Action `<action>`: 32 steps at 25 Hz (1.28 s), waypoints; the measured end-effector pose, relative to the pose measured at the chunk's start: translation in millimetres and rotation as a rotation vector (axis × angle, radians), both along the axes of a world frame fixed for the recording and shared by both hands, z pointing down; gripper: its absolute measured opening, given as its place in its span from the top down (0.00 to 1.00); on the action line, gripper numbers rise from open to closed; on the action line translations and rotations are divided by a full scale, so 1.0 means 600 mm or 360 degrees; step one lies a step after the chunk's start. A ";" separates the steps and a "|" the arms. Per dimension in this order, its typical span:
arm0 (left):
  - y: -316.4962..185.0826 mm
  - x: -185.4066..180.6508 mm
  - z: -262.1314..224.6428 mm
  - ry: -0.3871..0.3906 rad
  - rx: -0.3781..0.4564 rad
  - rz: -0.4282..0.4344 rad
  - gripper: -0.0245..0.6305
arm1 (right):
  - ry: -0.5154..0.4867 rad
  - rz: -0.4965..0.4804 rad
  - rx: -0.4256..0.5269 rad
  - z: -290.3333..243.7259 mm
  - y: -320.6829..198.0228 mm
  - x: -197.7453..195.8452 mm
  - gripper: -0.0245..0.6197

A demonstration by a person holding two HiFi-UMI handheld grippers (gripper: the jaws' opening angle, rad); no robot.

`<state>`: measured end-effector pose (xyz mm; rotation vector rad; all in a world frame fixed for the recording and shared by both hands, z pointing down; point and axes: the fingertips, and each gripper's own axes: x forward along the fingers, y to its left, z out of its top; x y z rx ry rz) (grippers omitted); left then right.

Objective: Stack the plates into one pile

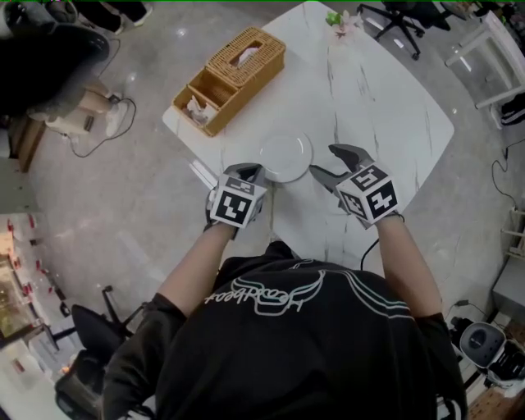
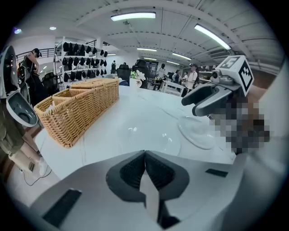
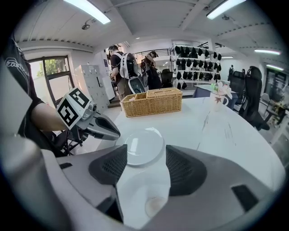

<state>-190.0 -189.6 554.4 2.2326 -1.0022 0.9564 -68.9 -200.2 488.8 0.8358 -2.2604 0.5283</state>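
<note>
A white plate pile (image 1: 285, 156) lies on the white table (image 1: 385, 107) near its front edge; in the right gripper view (image 3: 143, 146) a second rim shows at its far side. My left gripper (image 1: 249, 171) is at the pile's left edge with its jaws shut (image 2: 145, 153) and nothing between them. My right gripper (image 1: 326, 162) stands open just right of the pile, and the pile shows beyond its spread jaws (image 3: 144, 159). Whether either gripper touches the plates I cannot tell. In the left gripper view the plate (image 2: 198, 131) lies under the right gripper (image 2: 198, 100).
A wicker basket (image 1: 231, 78) with compartments stands at the table's far left. A small vase with flowers (image 1: 340, 23) is at the far edge. Office chairs (image 1: 398, 20) and floor cables (image 1: 90, 139) surround the table. People stand in the background (image 3: 119, 67).
</note>
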 end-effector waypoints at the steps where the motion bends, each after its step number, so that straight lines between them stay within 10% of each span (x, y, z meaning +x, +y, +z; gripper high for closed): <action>1: -0.001 0.000 0.005 -0.0005 -0.0018 0.0006 0.93 | -0.0013 0.0010 -0.0013 0.002 -0.005 -0.002 0.55; 24: -0.008 -0.002 0.027 -0.0036 -0.0109 0.0040 0.93 | -0.0145 0.0196 -0.0403 0.074 -0.044 -0.027 0.55; 32: -0.008 -0.003 0.028 -0.0008 -0.0085 0.0058 0.93 | -0.0185 0.0262 -0.0498 0.083 -0.042 -0.035 0.72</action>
